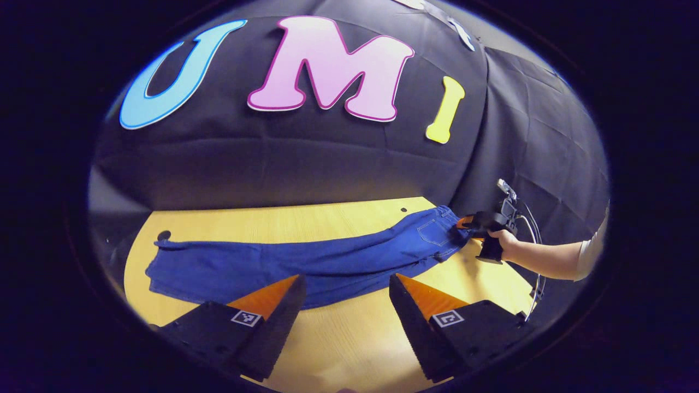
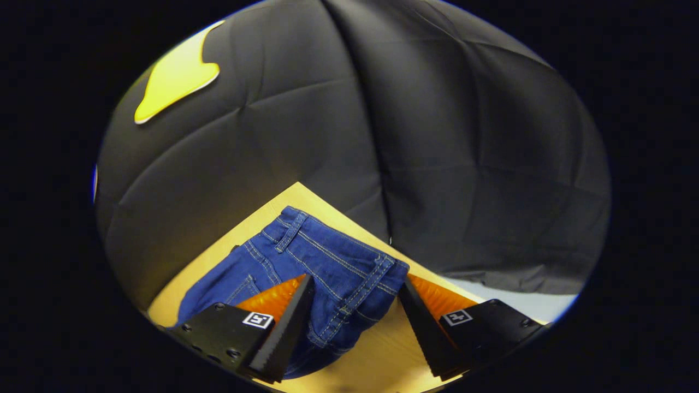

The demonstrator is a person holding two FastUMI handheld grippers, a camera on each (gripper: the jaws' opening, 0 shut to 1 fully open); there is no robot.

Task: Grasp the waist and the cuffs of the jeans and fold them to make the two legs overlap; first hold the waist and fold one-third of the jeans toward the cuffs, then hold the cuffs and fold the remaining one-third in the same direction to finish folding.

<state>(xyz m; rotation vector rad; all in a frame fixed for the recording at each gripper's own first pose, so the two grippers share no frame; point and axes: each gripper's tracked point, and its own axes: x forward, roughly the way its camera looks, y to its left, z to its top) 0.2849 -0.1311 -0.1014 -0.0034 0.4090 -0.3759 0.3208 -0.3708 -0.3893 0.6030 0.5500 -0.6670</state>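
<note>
Left gripper view: the jeans (image 1: 306,259) lie flat and stretched lengthwise on the yellow wooden table (image 1: 349,338), cuffs (image 1: 164,256) toward the left of that view, waist (image 1: 445,226) toward the right. The left gripper (image 1: 345,295) hovers near the middle of the near leg edge with its fingers spread wide and nothing between them. Farther off, the right gripper (image 1: 464,225) sits at the waist end, held by a hand (image 1: 505,243) (bare forearm, short pale sleeve at the rim).

Right gripper view: the right gripper (image 2: 354,297) stands wide, its two fingers flanking the waistband (image 2: 349,262) with a clear gap on the right side, so they are not pressing on the denim. The waist lies at the table's corner, beside the black cloth wall (image 2: 382,136).
</note>
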